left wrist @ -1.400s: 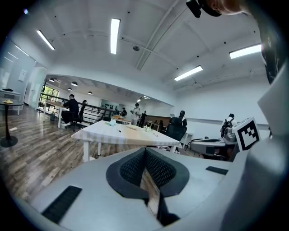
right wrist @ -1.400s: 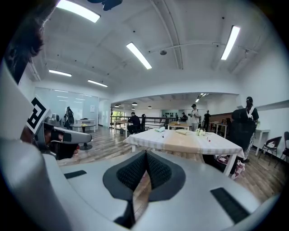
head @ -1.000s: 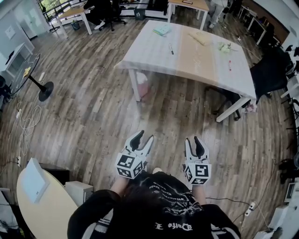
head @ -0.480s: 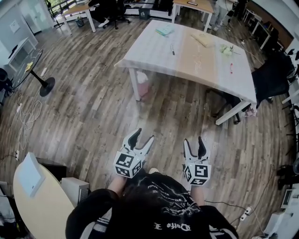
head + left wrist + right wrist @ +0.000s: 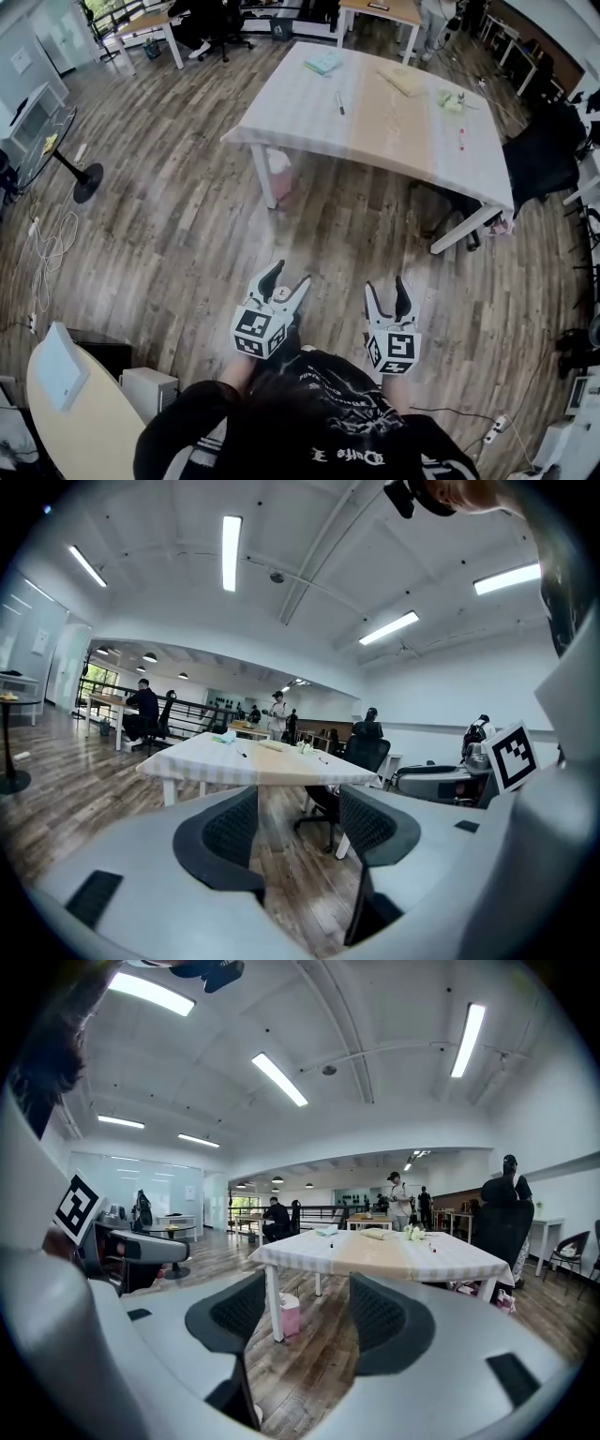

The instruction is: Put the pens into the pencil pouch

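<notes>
Wood-plank floor (image 5: 187, 234) lay bare between us and the worktop (image 5: 375, 122). The worktop stood at twelve o'clock, well apart from both claws, its near corner turned toward eleven.

On it we saw a black pen (image 5: 339, 102) near the middle and a red pen (image 5: 460, 139) close to the three o'clock edge. A teal flat item (image 5: 324, 62) sat at the far eleven o'clock corner, a tan flat item (image 5: 403, 80) lay at the far edge, and a green-and-white bundle (image 5: 450, 97) lay toward one o'clock. We could not tell which of these was the pencil pouch.

The left claw (image 5: 292, 275) and the right claw (image 5: 386, 286) hung side by side over the floor, close before our body, pointing to twelve. In each gripper view the jaws were apart and opening, with nothing between them but floor and the distant worktop.

A pink bin (image 5: 284, 178) stood under the worktop beside the near leg (image 5: 263, 178). A black chair (image 5: 539, 141) crowded the worktop's edge at two o'clock. At ten o'clock a fan stand (image 5: 89, 183) and loose cables (image 5: 52, 244) lay off the straight path. A round pale table (image 5: 94, 422) sat at eight o'clock, just beside us.
</notes>
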### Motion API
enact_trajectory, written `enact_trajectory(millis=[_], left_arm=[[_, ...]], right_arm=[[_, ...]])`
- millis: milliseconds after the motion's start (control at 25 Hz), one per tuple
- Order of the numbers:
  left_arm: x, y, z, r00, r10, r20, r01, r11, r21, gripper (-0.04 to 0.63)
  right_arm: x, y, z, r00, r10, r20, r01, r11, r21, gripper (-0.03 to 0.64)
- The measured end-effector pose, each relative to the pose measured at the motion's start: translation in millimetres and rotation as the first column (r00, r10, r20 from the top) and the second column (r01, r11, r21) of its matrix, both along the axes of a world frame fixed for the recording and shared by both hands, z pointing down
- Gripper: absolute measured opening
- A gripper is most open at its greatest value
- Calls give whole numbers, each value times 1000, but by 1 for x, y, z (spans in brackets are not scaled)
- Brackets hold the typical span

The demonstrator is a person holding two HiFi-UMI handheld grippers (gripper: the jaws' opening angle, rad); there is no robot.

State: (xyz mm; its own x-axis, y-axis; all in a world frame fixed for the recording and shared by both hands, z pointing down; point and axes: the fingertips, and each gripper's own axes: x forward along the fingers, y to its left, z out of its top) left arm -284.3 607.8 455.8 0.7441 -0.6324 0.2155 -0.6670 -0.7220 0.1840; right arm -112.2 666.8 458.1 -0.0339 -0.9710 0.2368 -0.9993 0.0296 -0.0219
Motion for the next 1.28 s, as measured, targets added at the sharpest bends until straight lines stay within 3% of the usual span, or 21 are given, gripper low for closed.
enact_trajectory(millis=[200,520,840,1280], left_arm=[[8,-56,2,1000,25,-7,-25,1000,-2,284],[22,-168,4,991,133,6,-133,991,-13,296],[10,-279,3,989,151,-3,-151,988,-9,302],[-5,-349,19,989,142,-26,-143,988,-54,302]], right_arm=[[2,-47,8,1000,17,2,-17,1000,-13,270],[7,-160,3,997,78,3,-78,997,-5,270],[-5,-246,8,990,139,2,-139,990,-20,270],[-19,-310,6,986,166,-10,-167,986,-22,268]])
